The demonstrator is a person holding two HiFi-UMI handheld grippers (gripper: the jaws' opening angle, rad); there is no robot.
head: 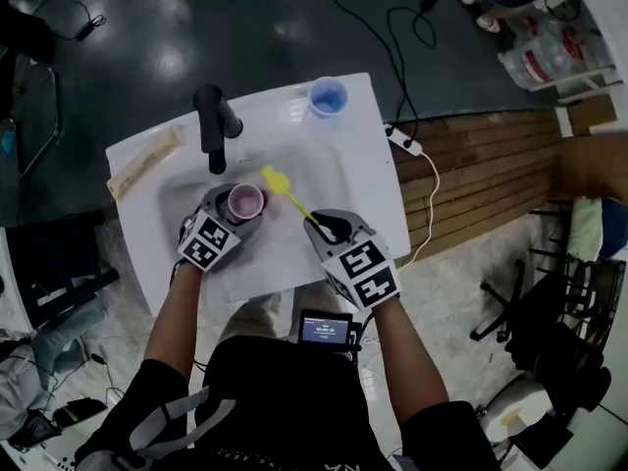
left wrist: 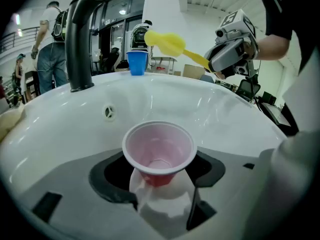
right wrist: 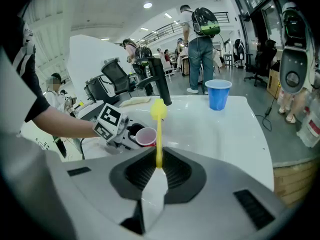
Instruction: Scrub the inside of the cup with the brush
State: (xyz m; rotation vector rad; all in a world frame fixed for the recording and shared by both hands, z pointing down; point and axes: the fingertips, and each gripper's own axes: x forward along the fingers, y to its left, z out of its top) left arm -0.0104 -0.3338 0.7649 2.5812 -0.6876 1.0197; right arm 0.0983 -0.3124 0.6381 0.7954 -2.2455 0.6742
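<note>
Right tool (right wrist: 158, 166) clenching yellow brush (right wrist: 158, 111), left tool (left wrist: 161, 180) grasping red cup (left wrist: 159, 146) — over sink (head: 294, 145).

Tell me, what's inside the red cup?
Nothing is in the red cup: only its bare pinkish wall and bottom show. The yellow brush is outside it, in the air. The cup's underside is hidden by the left gripper holding it.

White sink counter (head: 365, 170) bears faucet (head: 214, 126), blue cup (head: 328, 97).

free: basin (head: 316, 170) centre | obstacles: faucet (head: 213, 126) far-left, blue cup (head: 328, 97) far rim
</note>
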